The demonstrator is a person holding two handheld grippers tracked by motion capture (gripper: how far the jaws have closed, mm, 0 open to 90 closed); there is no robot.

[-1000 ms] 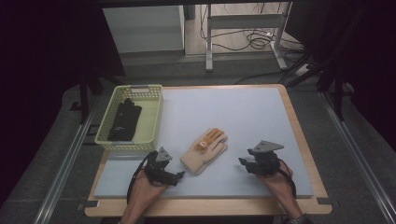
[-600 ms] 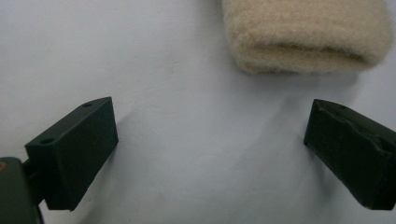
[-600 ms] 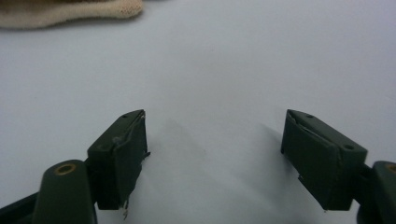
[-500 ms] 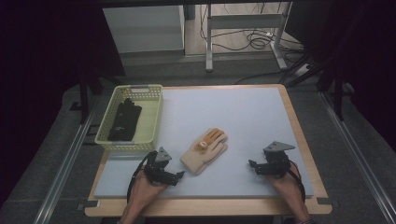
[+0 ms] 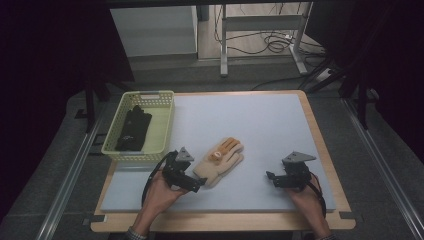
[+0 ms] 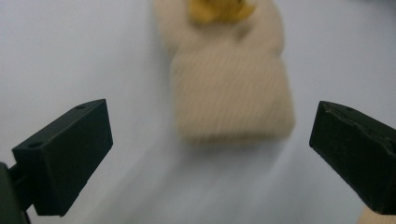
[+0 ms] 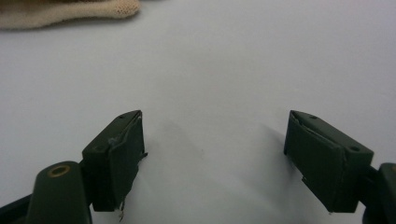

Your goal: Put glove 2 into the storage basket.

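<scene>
Jaws on the left gripper point(image 5: 199, 183) are spread wide, nothing between the pads; they have just been opening further, and the beige glove's cuff sits ahead of them in the left gripper view, centred between the jaws but not pressed. The yellow basket point(image 5: 163, 131) is seen at 10 o'clock of the mat, one black glove point(image 5: 133, 128) already laid inside, so it likely serves as the drop target. The beige glove point(image 5: 220, 161), with orange patches on its fingers, lies flat at the mat's centre, fingers toward 1 o'clock, cuff toward 7 o'clock, just beside the left gripper. The cuff is probably being approached because its thick ribbed edge gives an easy bite. The blue mat point(image 5: 260, 120) is otherwise bare. The right gripper point(image 5: 272, 178) is held at 4 o'clock, well apart from the glove, jaws parted wide and empty over bare mat, having just been opening; likely parked clear while the left works.
</scene>
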